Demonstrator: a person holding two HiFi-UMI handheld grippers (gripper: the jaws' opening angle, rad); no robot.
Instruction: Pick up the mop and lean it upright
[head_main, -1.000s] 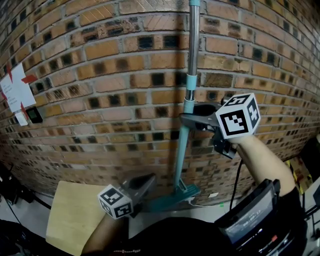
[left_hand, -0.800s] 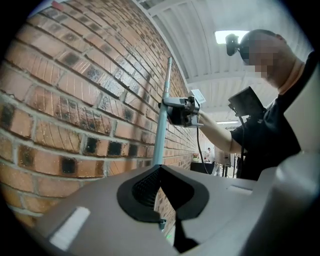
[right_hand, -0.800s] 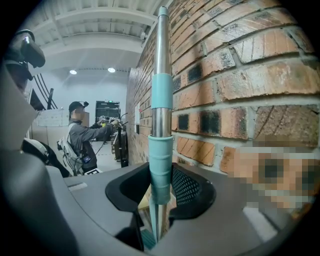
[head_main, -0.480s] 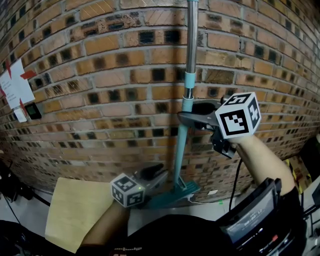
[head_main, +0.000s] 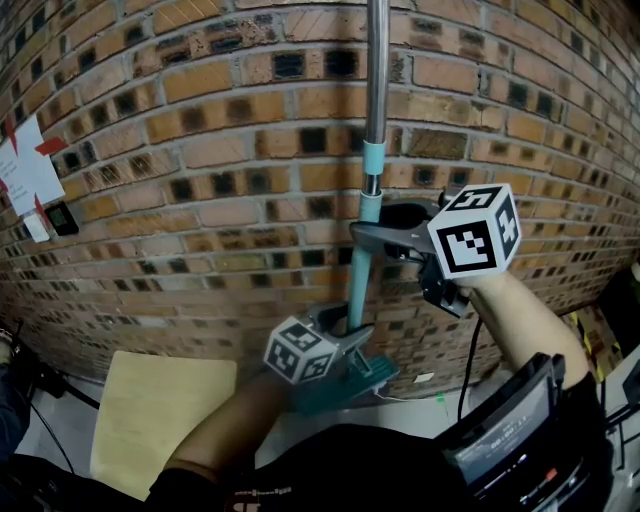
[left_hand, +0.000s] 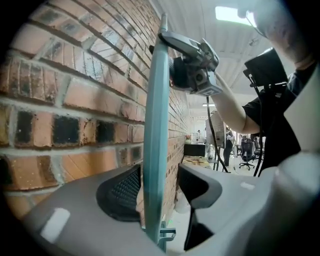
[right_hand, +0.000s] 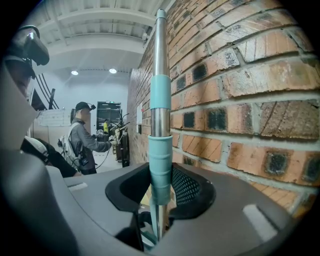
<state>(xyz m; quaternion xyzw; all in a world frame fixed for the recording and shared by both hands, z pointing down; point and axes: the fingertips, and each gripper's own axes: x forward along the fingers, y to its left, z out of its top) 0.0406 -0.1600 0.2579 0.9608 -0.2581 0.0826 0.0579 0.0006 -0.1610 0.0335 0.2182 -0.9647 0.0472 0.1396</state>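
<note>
While the mop (head_main: 374, 90) stands upright against the brick wall (head_main: 200, 150) in the head view, the right gripper (head_main: 372, 238) holds its handle midway and the left gripper (head_main: 350, 330) sits lower. In the left gripper view, the jaws have just been opening and stand apart around the teal pole (left_hand: 155, 125). In the right gripper view, the jaws are clamped on the teal sleeve (right_hand: 161, 150).

Brick wall (head_main: 200, 150) fills head view. Light wooden board (head_main: 160, 420) at 7 o'clock. White papers (head_main: 25, 175) with red patches on wall at 9 o'clock; small black device (head_main: 60, 217) at their 5 o'clock. Person with backpack (right_hand: 82, 140) at 9 o'clock, right gripper view.
</note>
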